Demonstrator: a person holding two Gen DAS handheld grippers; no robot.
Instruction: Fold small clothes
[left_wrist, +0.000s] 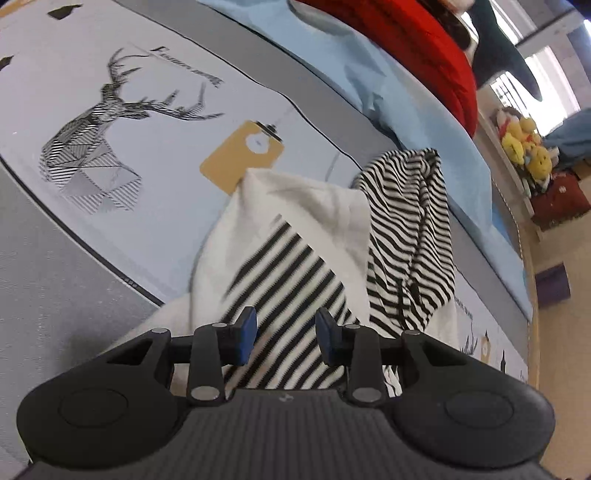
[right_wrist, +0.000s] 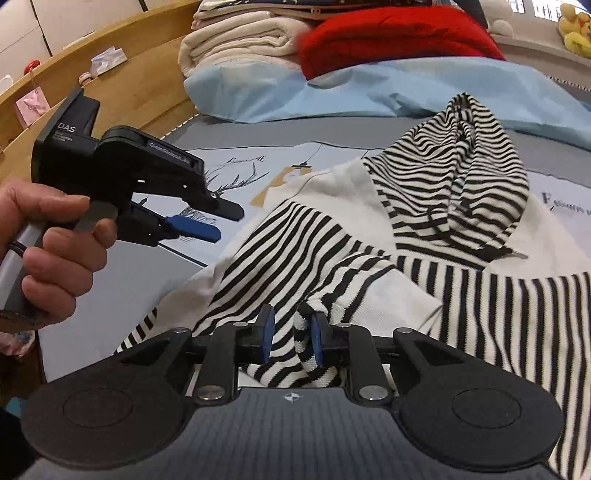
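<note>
A small white hoodie with black stripes (left_wrist: 303, 236) lies on the bed, its striped hood (left_wrist: 410, 236) turned up at the far end. My left gripper (left_wrist: 286, 338) is open and empty, just above the striped sleeve. In the right wrist view the hoodie (right_wrist: 369, 236) fills the middle, its hood (right_wrist: 454, 177) at the back. My right gripper (right_wrist: 290, 338) has its jaws partly closed around a striped cuff (right_wrist: 304, 343), which lies between the blue pads. The left gripper (right_wrist: 194, 229) also shows in that view, held in a hand at the left.
The bed sheet with a deer print (left_wrist: 96, 125) lies under the hoodie. A light blue quilt (right_wrist: 332, 88), a red blanket (right_wrist: 391, 40) and folded white bedding (right_wrist: 236, 40) lie at the far end. A wooden bed frame (right_wrist: 122, 77) stands on the left.
</note>
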